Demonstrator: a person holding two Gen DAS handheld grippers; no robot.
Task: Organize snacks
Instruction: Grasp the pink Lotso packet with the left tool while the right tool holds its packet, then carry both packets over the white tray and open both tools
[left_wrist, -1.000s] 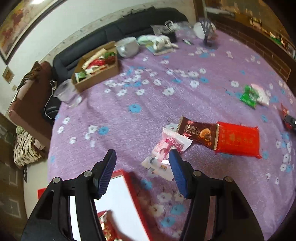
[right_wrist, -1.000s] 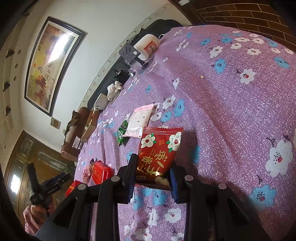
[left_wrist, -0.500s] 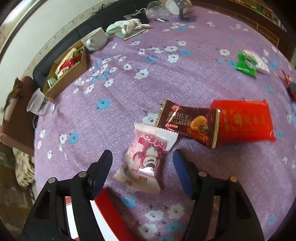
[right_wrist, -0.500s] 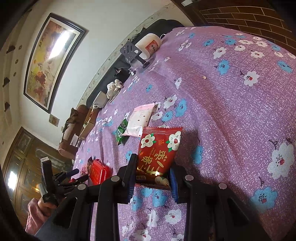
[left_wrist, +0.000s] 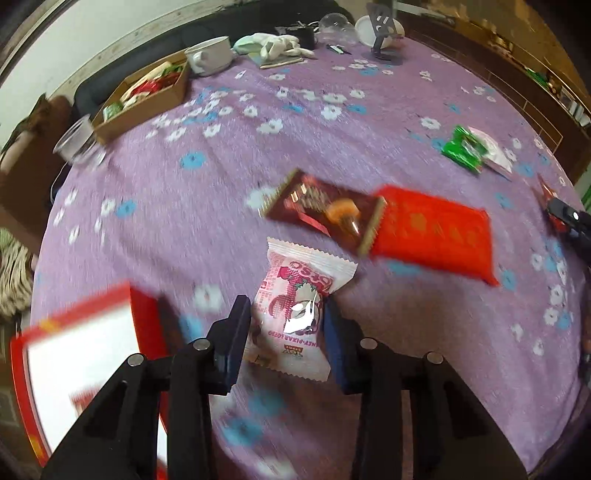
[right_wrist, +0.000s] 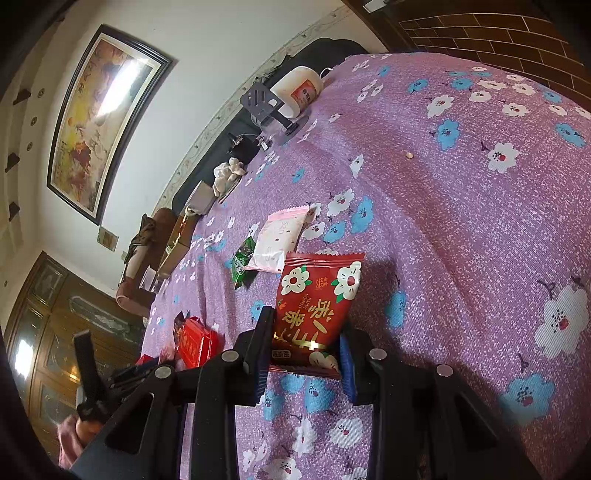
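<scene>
Nearby, brown packet (left_wrist: 325, 214) beyond left tool (left_wrist: 288, 325) gripping pink packet (left_wrist: 299, 306); right tool (right_wrist: 304, 354) clamping red packet (right_wrist: 314, 310).

Both the left claw (left_wrist: 288, 325) and right claw (right_wrist: 304, 349) have black frames, blue finger pads (left_wrist: 334, 343), silver round screws (right_wrist: 376, 354).

Pink snack packet (left_wrist: 295, 310) – between tongs; red flowered packet (right_wrist: 314, 310) likewise.

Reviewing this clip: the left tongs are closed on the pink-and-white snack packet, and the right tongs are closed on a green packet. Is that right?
Not quite. The right tongs grip a red packet with white flowers, as the right wrist view shows; the green packet lies on the purple tablecloth beyond it. The rest stands: the left tongs are closed on the pink-and-white snack packet.
</scene>
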